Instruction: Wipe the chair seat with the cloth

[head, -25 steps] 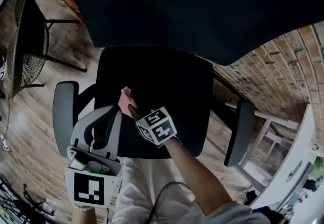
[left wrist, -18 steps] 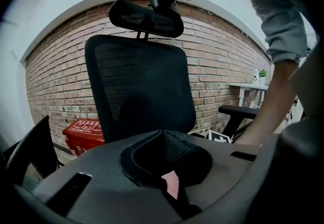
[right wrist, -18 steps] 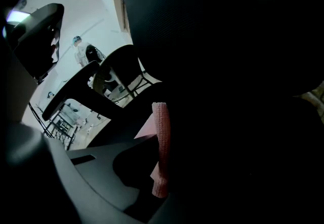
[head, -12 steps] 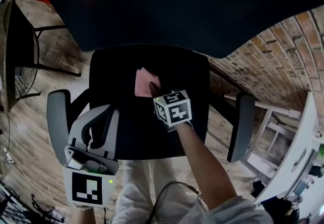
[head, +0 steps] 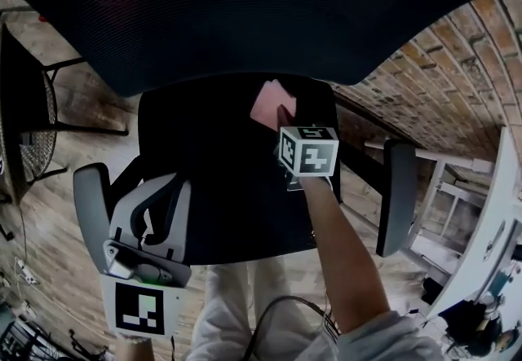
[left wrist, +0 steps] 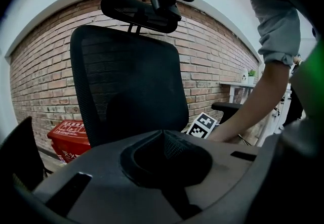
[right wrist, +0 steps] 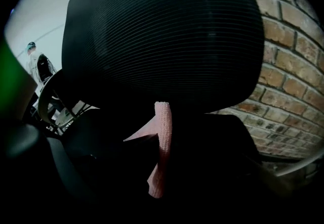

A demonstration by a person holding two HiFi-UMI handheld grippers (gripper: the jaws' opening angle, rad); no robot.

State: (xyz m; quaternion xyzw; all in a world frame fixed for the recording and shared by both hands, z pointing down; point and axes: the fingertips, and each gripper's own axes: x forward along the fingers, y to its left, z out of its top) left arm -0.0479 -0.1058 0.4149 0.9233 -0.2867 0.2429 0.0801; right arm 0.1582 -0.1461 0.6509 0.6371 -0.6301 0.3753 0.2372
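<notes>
Right gripper [head: 283,119] pinching pink cloth [head: 267,101], flat on chair seat [head: 204,164] at rear right, under backrest [head: 245,9]. Left gripper [head: 163,184]: 2 jaws together, empty (idle by armrest [head: 88,196]). Wipe seems mid-way; rest of seat probably left.

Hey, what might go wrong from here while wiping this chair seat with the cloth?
1. The right gripper seems to pinch only an edge of the pink cloth, so dragging on the seat might pull it free.
2. It works close under the backrest; pushing forward could bump it.
</notes>
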